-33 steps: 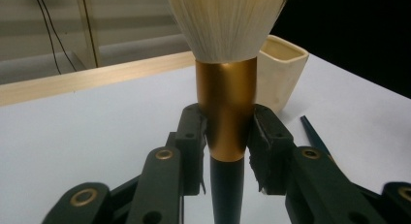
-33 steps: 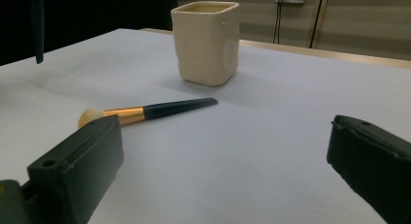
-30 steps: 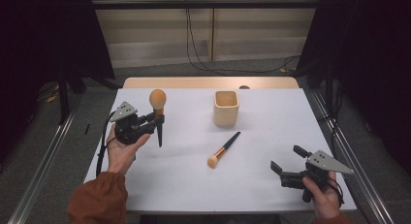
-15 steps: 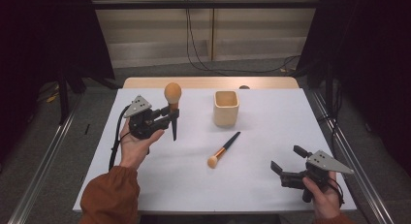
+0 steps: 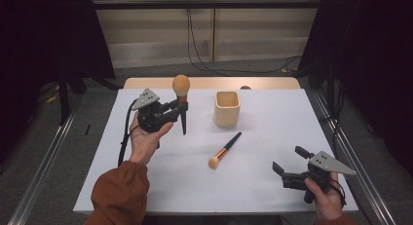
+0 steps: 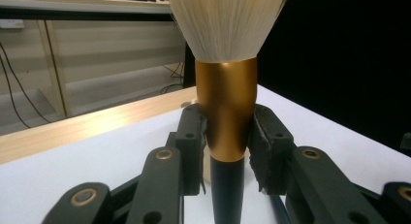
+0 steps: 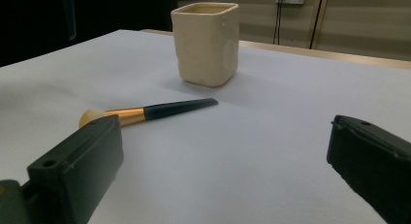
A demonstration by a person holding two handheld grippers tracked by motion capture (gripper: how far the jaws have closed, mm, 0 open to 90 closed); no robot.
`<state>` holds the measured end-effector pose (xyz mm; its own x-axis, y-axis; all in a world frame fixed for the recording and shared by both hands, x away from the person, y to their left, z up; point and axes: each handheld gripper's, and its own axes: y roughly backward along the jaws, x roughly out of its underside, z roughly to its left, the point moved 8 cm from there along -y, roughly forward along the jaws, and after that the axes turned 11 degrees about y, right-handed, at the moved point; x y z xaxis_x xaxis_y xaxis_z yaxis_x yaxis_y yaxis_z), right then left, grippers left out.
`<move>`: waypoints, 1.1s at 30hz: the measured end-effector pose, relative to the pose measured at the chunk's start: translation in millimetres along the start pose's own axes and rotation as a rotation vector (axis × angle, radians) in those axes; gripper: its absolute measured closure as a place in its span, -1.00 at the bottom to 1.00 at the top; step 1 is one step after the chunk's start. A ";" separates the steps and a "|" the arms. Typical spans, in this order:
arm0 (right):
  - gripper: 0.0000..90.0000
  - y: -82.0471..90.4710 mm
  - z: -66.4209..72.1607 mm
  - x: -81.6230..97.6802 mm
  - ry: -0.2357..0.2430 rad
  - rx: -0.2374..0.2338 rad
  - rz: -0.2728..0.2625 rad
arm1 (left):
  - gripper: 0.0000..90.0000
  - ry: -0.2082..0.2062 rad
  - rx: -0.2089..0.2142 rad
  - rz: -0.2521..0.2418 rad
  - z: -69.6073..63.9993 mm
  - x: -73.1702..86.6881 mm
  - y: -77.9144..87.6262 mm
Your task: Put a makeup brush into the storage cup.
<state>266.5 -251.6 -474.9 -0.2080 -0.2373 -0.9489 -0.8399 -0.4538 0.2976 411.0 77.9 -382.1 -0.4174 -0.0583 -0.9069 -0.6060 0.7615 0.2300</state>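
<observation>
Large brush [image 5: 181,101] upright, bristles at 12 o'clock, handle at 6; left gripper [image 5: 178,109] clamps its ferrule. Right gripper [image 5: 287,162] wide open, empty.

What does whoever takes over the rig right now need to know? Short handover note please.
Left gripper: shut on the large brush at its gold ferrule, brush upright, bristles up, held above the table left of the cup.
Right gripper: open, holding nothing, near the table's front right corner.
Small brush: lies flat on the table in front of the cup, apart from it.
Done: large brush picked up.
Left, probably: large brush into the cup, then the small one. Whether the cup holds anything can't be told.
</observation>
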 end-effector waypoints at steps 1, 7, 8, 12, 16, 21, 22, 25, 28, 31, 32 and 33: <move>-1.00 0.1 0.1 0.0 0.001 -0.001 -0.001 | 0.52 -0.004 0.003 -0.001 -0.9 -1.0 -1.5; -1.00 0.8 0.2 -0.2 0.000 -0.001 -0.003 | 0.52 -0.014 0.026 -0.010 -12.2 -8.8 -13.4; -1.00 0.8 0.2 -0.3 0.000 0.000 -0.005 | 0.52 -0.020 0.034 -0.012 -14.8 -10.3 -15.4; -1.00 1.3 0.6 -0.3 0.000 -0.002 -0.005 | 0.52 -0.020 0.055 -0.031 -22.3 -13.4 -21.4; -1.00 1.6 0.2 -0.2 0.001 0.001 -0.006 | 0.52 -0.026 0.064 -0.031 -27.9 -15.3 -27.0; -1.00 1.8 0.6 -0.4 -0.001 0.000 -0.007 | 0.52 -0.023 0.068 -0.040 -30.7 -20.2 -34.9; -1.00 1.8 0.5 -0.4 -0.002 0.000 -0.007 | 0.52 -0.021 0.067 -0.043 -31.1 -21.4 -37.4; -1.00 1.8 0.6 -0.2 -0.004 -0.001 -0.006 | 0.52 -0.021 0.069 -0.043 -32.0 -24.2 -44.1; -1.00 2.2 0.5 -0.2 -0.003 -0.001 -0.006 | 0.52 -0.019 0.071 -0.041 -33.6 -27.4 -51.2; -1.00 2.5 0.8 -0.2 -0.004 -0.003 -0.004 | 0.52 -0.018 0.075 -0.043 -35.6 -31.5 -57.2; -1.00 2.5 0.8 -0.2 -0.004 -0.003 -0.005 | 0.52 -0.020 0.075 -0.044 -36.0 -32.7 -58.6; -1.00 2.5 0.8 -0.2 -0.004 -0.003 -0.005 | 0.52 -0.018 0.075 -0.046 -36.5 -34.6 -61.1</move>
<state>264.0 -252.0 -474.0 -0.2058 -0.2316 -0.9508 -0.8393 -0.4578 0.2931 437.8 9.8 -351.9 -0.3773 -0.0830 -0.9224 -0.5717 0.8044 0.1615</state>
